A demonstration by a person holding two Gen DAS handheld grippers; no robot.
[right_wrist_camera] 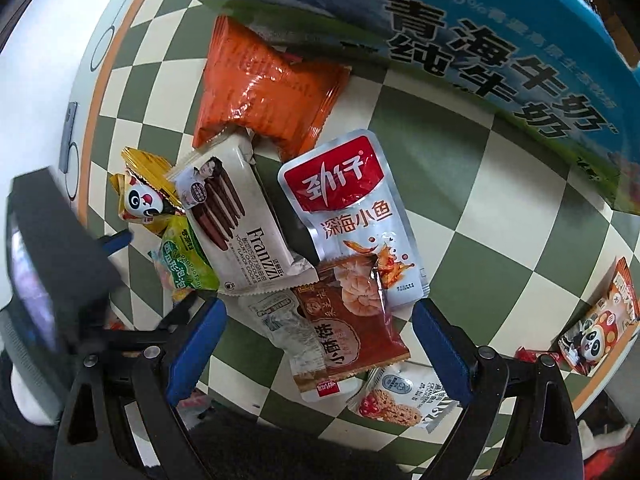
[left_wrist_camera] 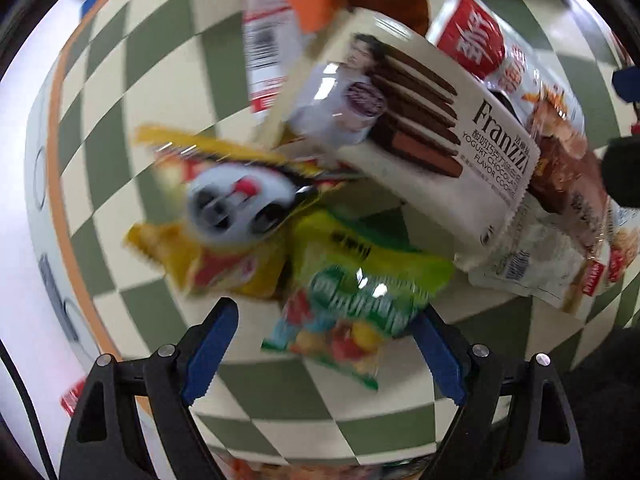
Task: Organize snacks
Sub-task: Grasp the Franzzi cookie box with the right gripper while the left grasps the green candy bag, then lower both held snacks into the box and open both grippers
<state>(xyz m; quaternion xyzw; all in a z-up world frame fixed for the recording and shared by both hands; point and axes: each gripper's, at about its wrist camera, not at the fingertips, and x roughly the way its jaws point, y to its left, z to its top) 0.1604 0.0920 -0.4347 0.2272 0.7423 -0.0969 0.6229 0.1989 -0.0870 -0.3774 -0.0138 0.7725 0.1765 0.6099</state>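
Both grippers, left and right, hover with jaws spread wide, holding nothing. Sorting looks barely begun: snacks lie heaped on the checked tablecloth beside the blue milk carton. Legible: "Franzzi Yogurt Chocolate Flavor Cookies" on the cookie pack; "劲仔 深海小鱼" on the fish pouch.

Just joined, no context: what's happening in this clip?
A person with two handheld grippers is sorting a snack pile on a checkered cloth. Both are open and empty. The left gripper hovers at the green candy bag, beside the panda packet and Franzzi cookie pack. The right gripper hovers over the brown snack packet.
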